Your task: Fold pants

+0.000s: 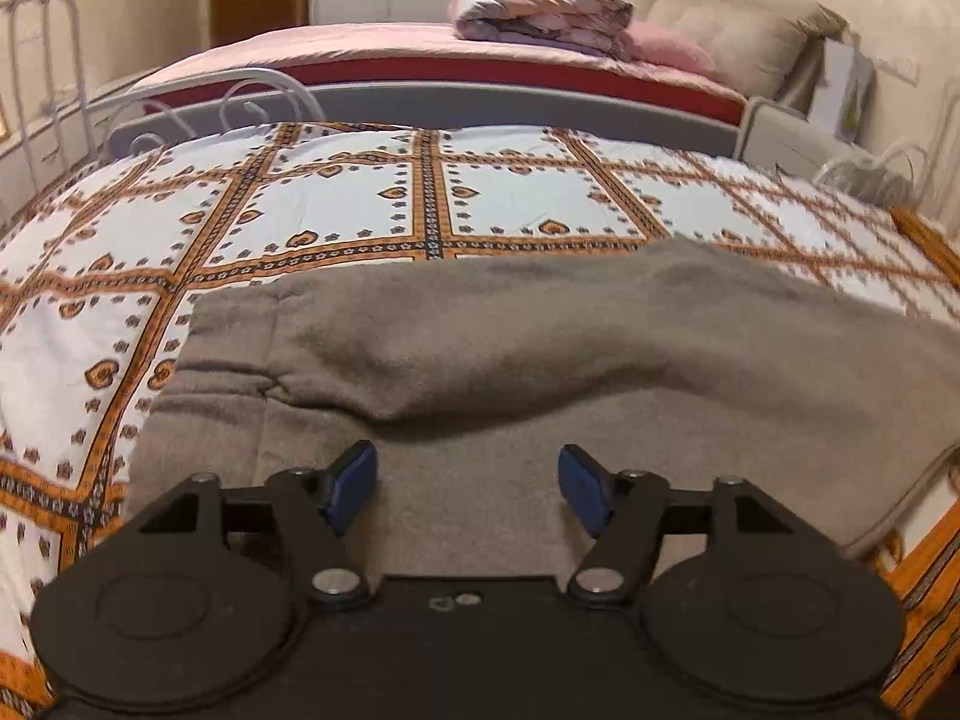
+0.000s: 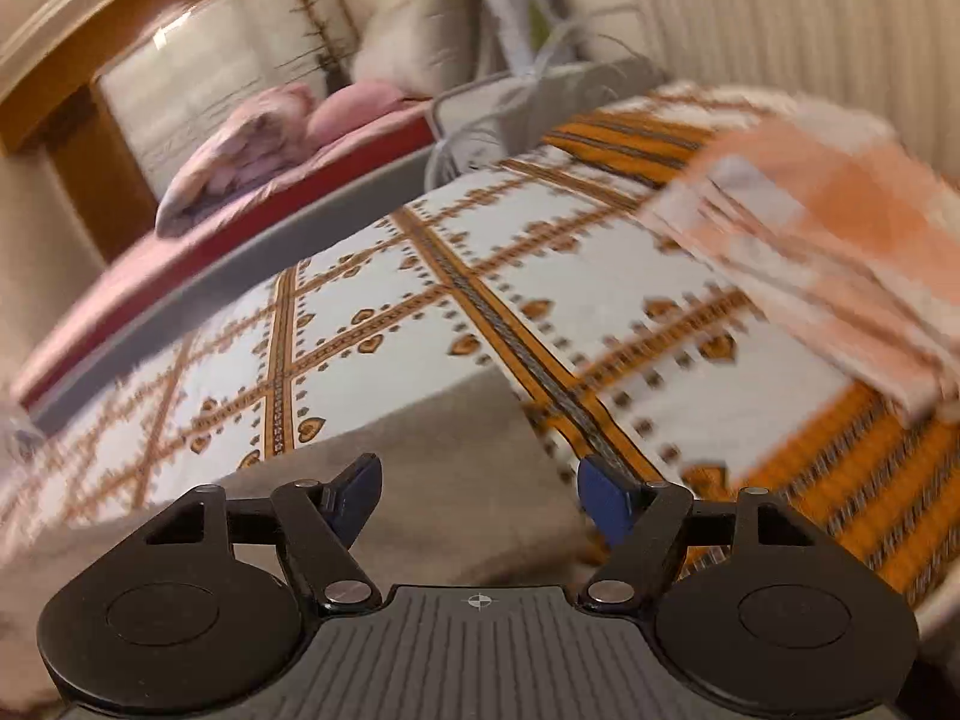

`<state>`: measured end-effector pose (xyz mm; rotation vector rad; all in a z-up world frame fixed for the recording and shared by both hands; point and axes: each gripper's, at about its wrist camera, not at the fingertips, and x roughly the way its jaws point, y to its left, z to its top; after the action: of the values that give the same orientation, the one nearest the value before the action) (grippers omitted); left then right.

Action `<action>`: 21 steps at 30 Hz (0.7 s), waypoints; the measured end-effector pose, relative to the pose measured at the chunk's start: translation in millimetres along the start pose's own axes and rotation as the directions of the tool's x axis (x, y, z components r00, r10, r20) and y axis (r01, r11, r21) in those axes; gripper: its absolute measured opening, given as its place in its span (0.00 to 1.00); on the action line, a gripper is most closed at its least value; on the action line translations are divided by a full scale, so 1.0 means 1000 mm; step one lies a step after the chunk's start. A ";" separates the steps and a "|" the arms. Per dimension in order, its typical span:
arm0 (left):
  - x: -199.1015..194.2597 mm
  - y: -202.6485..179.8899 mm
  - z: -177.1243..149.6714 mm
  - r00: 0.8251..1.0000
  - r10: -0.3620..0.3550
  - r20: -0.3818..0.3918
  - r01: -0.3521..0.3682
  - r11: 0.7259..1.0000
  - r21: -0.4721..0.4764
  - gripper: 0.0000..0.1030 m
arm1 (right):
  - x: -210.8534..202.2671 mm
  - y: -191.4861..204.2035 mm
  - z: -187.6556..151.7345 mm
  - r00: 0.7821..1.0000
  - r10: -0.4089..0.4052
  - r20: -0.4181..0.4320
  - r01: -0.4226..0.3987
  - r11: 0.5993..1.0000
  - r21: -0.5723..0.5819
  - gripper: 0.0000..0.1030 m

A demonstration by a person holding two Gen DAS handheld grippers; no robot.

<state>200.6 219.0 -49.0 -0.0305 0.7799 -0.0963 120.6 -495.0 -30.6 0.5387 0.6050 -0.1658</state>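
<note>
Grey-brown pants (image 1: 540, 360) lie across the near part of a bed with a white and orange patterned cover (image 1: 360, 204). One layer is folded over another, with a cuffed end at the left. My left gripper (image 1: 467, 489) is open just above the lower layer, its blue pads (image 1: 354, 483) apart and nothing pinched between them. In the blurred, tilted right wrist view, my right gripper (image 2: 479, 501) is open too, over an end of the pants (image 2: 432, 468) near where the cloth meets the cover (image 2: 540, 276). Nothing is between its pads.
A second bed with a pink sheet (image 1: 360, 42), a rolled quilt (image 1: 540, 9) and a cushion (image 1: 738, 36) stands behind. White metal bed frames (image 1: 252, 90) rise at both ends. A folded orange and white cloth (image 2: 840, 240) lies on the cover at the right.
</note>
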 end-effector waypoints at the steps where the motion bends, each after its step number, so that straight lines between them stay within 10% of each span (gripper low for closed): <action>1: -0.001 0.000 0.001 1.000 0.001 0.002 -0.001 1.000 -0.015 0.63 | -0.002 -0.008 -0.001 1.000 0.006 -0.010 -0.005 0.999 0.041 0.67; 14: 0.006 -0.014 -0.009 0.998 0.040 -0.057 -0.036 0.997 0.064 0.67 | 0.030 -0.037 -0.010 0.980 0.090 -0.177 -0.039 0.961 0.274 0.20; 21: 0.008 -0.023 -0.017 0.997 0.047 -0.062 -0.039 0.992 0.120 0.76 | 0.047 -0.026 -0.006 0.978 0.088 -0.189 -0.042 0.971 0.233 0.18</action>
<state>192.8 195.8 -65.2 0.1026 0.8378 -0.1026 147.8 -513.6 -73.3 0.8039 0.7670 -0.1207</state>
